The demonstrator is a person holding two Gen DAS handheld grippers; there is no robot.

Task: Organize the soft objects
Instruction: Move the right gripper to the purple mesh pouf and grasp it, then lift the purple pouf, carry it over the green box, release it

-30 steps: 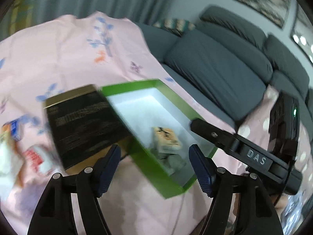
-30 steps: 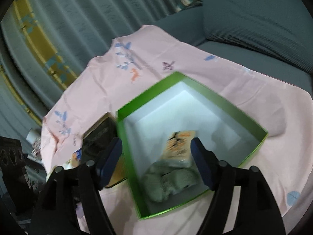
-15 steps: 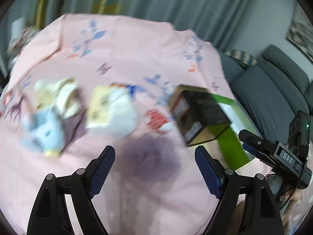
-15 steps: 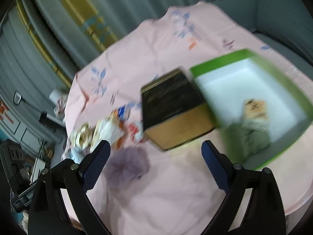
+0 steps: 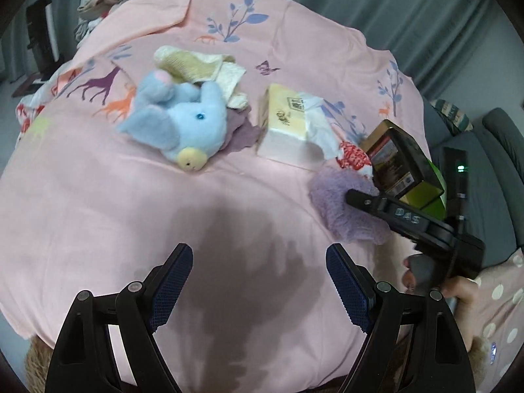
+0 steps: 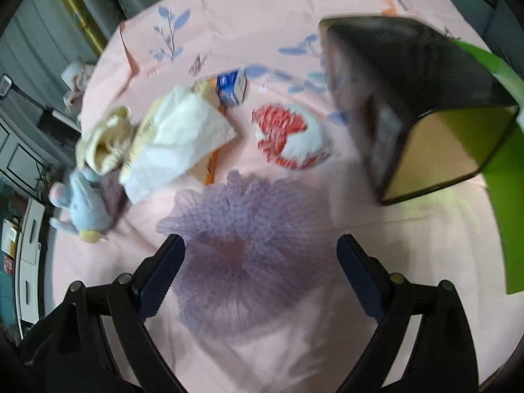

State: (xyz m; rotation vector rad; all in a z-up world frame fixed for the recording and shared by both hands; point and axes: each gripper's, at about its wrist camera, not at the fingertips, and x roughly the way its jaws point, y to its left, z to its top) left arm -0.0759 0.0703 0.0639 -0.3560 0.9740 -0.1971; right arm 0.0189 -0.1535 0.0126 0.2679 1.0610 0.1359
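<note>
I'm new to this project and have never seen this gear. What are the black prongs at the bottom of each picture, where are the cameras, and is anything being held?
A person holds a two-finger gripper in each hand; each carries a wide-angle camera looking along its fingers. One picture comes from the left gripper, the other from the right gripper, whose jaws are closing slightly. Both are open and hold nothing. On the pink cloth lie a blue plush toy, a tissue pack, a red-and-white bundle, a purple fluffy piece, a dark tin and a green box. The right gripper hovers over the purple piece.
</note>
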